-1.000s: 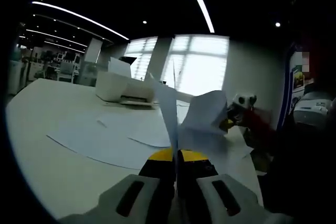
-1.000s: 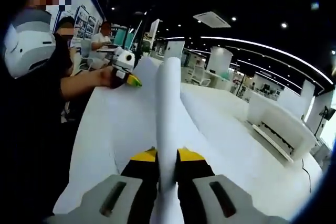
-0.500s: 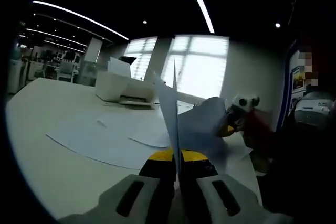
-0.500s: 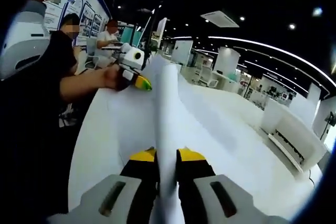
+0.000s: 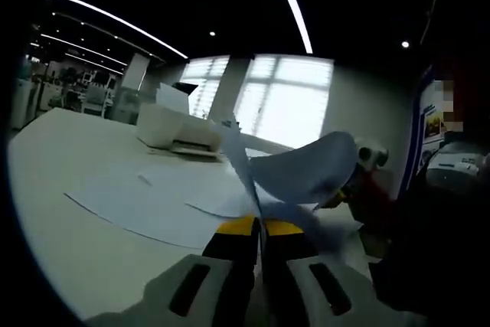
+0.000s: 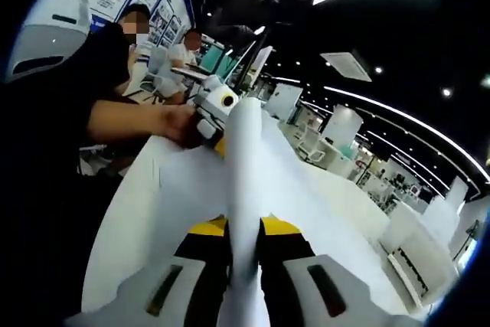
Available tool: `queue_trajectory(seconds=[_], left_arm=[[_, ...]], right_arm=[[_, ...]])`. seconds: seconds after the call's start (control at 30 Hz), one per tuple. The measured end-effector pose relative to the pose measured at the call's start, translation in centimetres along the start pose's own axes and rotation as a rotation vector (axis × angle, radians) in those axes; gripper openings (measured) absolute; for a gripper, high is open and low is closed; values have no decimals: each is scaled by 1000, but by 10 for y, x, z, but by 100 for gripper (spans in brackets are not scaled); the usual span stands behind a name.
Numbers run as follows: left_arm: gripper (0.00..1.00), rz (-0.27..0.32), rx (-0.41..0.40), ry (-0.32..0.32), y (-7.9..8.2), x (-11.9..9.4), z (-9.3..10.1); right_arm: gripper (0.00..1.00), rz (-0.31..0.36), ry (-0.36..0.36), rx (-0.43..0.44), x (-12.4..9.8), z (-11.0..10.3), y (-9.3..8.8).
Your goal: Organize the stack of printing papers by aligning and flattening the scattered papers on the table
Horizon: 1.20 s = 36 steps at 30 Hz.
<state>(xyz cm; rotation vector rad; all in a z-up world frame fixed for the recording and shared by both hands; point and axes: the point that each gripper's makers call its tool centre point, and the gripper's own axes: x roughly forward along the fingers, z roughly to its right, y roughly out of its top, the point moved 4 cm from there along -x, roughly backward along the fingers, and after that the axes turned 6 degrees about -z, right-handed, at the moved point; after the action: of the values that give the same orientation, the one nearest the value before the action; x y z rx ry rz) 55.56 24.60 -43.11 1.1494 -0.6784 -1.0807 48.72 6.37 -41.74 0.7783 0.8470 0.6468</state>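
Observation:
Both grippers hold the same white sheet of paper off the table. In the left gripper view my left gripper point(image 5: 259, 227) is shut on the sheet point(image 5: 302, 170), which arches up and right to the right gripper point(image 5: 344, 193). In the right gripper view my right gripper point(image 6: 243, 227) is shut on the sheet point(image 6: 249, 166), which rises as a curved fold toward the left gripper point(image 6: 210, 116), held in a person's hand. More white sheets point(image 5: 153, 193) lie scattered flat on the white table point(image 5: 61, 235).
A white printer point(image 5: 180, 132) stands at the table's far side under bright windows; the same printer point(image 6: 417, 254) shows at the right edge. A person in a dark top point(image 6: 69, 112) sits close on the left. Other people sit further back.
The sheet has bowed into a higher arch between the grippers. The two grippers have come closer together, and the right gripper view has tilted upward.

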Motion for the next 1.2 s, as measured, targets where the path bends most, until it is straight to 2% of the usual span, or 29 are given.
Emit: queue_trajectory(seconds=[0.2, 0.47, 0.6, 0.7, 1.0, 1.2], left_arm=[[7, 7, -9, -8, 1, 0, 0], [7, 10, -9, -14, 1, -2, 0], [7, 10, -8, -14, 2, -2, 0], [7, 9, -8, -18, 2, -2, 0], [7, 10, -10, -26, 2, -1, 3], [9, 32, -20, -43, 4, -3, 6]], right_arm=[[11, 8, -5, 27, 12, -2, 5], [20, -18, 114, 114, 33, -25, 2], [22, -29, 114, 141, 44, -27, 2], [31, -27, 142, 172, 50, -31, 4], [47, -33, 175, 167, 57, -41, 5], [46, -53, 185, 177, 63, -45, 0]])
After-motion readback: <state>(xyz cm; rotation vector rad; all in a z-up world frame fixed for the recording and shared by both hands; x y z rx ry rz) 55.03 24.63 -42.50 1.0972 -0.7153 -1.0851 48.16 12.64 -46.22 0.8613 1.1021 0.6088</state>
